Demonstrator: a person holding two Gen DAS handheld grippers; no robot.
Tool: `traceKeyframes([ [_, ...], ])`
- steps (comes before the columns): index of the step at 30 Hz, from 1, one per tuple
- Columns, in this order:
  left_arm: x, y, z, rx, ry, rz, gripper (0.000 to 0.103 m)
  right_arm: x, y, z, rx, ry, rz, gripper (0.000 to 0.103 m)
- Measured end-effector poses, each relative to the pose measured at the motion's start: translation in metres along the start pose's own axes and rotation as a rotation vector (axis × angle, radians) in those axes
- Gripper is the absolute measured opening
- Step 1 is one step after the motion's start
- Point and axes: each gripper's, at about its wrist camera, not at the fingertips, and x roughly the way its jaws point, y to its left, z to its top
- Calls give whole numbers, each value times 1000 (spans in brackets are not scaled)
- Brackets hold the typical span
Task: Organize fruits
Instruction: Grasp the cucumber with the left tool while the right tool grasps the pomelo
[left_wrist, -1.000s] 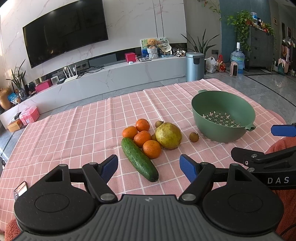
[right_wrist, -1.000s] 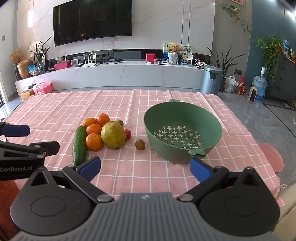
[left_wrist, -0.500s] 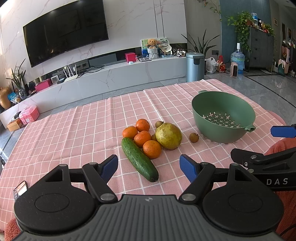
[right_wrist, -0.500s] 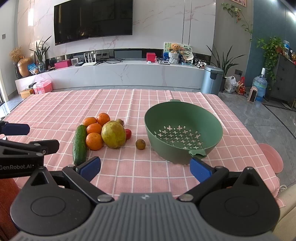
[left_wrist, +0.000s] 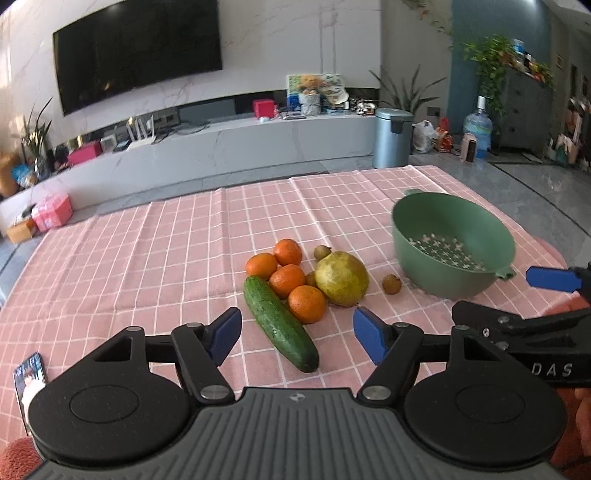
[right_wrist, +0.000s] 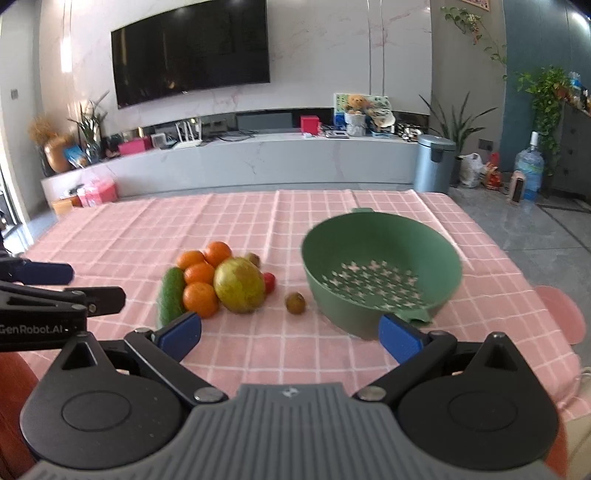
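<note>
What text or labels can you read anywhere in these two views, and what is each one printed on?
"DAS": on the side of the right gripper, seen in the left wrist view; the print is cut off.
"GenRobot.AI": on the side of the left gripper, seen in the right wrist view; its last letter is partly hidden.
Phone screen: too small to read.
Packages on the TV shelf: too blurred to read.

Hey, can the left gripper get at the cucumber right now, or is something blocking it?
Probably yes. The cucumber lies just ahead of the left gripper, its near end bare; the jaws, closing, hold nothing.
</note>
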Motion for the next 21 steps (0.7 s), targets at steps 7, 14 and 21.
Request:
traceKeyframes([
  [7,30,24,11,-126,100,-46,43,35,14,10,-69,51,76,67],
  [14,64,43,18,-186,163,-44,41,83,26,18,-111,103,128,55],
  [21,99,57,20,-243,198,-45,41,124,35,29,-132,102,129,55],
])
